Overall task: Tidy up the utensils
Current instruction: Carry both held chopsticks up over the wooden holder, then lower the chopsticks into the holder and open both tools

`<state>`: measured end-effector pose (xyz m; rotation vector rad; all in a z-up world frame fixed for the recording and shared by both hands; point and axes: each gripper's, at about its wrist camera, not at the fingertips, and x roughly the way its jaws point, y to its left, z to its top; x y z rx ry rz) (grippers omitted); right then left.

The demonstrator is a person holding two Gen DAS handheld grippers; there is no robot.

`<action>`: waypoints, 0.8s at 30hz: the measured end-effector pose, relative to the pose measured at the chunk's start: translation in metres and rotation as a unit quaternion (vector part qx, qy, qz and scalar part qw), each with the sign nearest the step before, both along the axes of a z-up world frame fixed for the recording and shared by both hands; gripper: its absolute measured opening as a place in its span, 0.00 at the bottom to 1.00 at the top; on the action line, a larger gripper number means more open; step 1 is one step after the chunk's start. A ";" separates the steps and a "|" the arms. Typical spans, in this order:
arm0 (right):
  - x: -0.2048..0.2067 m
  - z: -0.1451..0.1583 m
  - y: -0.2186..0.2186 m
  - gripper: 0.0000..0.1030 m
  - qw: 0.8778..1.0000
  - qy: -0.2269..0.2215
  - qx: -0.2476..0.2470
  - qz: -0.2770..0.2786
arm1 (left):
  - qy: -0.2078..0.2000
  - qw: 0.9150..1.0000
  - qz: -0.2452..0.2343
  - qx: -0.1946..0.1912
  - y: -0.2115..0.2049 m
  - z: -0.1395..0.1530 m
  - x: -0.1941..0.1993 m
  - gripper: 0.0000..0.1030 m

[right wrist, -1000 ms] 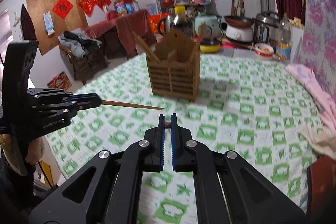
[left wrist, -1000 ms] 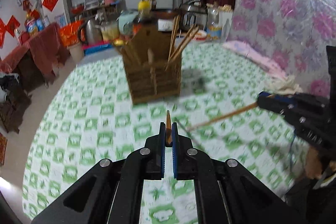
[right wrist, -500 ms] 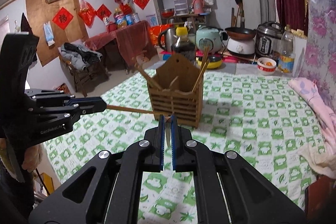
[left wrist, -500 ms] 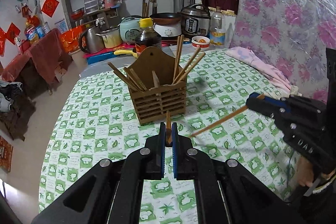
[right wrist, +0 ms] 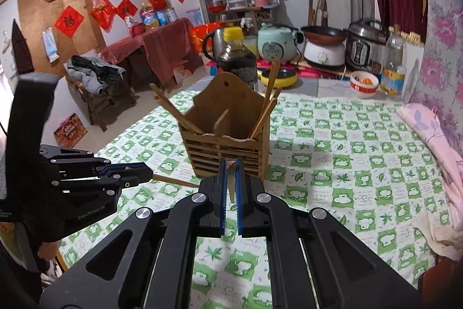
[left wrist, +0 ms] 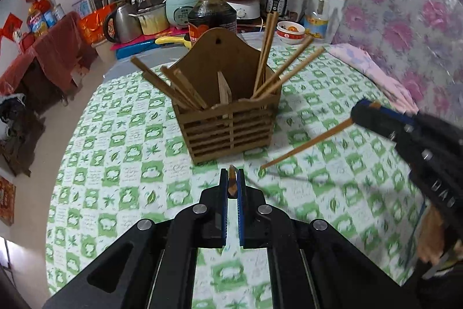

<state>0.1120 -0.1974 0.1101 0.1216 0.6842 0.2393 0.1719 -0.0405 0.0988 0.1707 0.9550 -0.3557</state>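
The slatted brown wooden utensil holder (left wrist: 228,118) is standing on the green-checked worktop (left wrist: 121,158) just beyond both my grippers. My left gripper (left wrist: 232,184) is pointing at its near side, fingers pinching one brown wooden chopstick (left wrist: 231,182). My right gripper (right wrist: 230,184) is levelled likewise, fingers clamping a second wooden chopstick (left wrist: 306,145).

One wooden holder (left wrist: 228,118), two grippers (left wrist: 231,183)
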 end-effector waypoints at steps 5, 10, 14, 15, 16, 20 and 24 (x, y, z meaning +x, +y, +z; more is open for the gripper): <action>0.021 -0.014 0.003 0.06 1.000 0.017 0.007 -0.005 | -0.009 1.000 0.007 -0.004 -0.010 0.000 0.020 0.06; 0.021 -0.010 0.006 0.06 1.000 0.006 0.011 -0.004 | -0.018 1.000 0.011 -0.021 -0.014 0.005 0.026 0.06; 0.003 0.020 0.003 0.06 0.999 -0.034 0.012 0.000 | -0.044 0.998 0.007 -0.034 -0.010 0.028 0.013 0.06; -0.001 0.027 0.002 0.06 0.999 -0.042 0.014 0.001 | -0.055 0.998 0.006 -0.040 -0.007 0.039 0.008 0.06; -0.006 0.037 0.001 0.06 0.998 -0.053 0.016 0.002 | -0.063 0.997 0.004 -0.044 -0.006 0.048 0.003 0.06; -0.023 0.067 0.000 0.06 0.995 -0.093 0.023 0.000 | -0.099 0.994 0.004 -0.051 -0.003 0.084 -0.010 0.06; -0.033 0.090 0.005 0.06 0.991 -0.131 0.027 -0.007 | -0.131 0.989 0.010 -0.064 -0.004 0.113 -0.013 0.06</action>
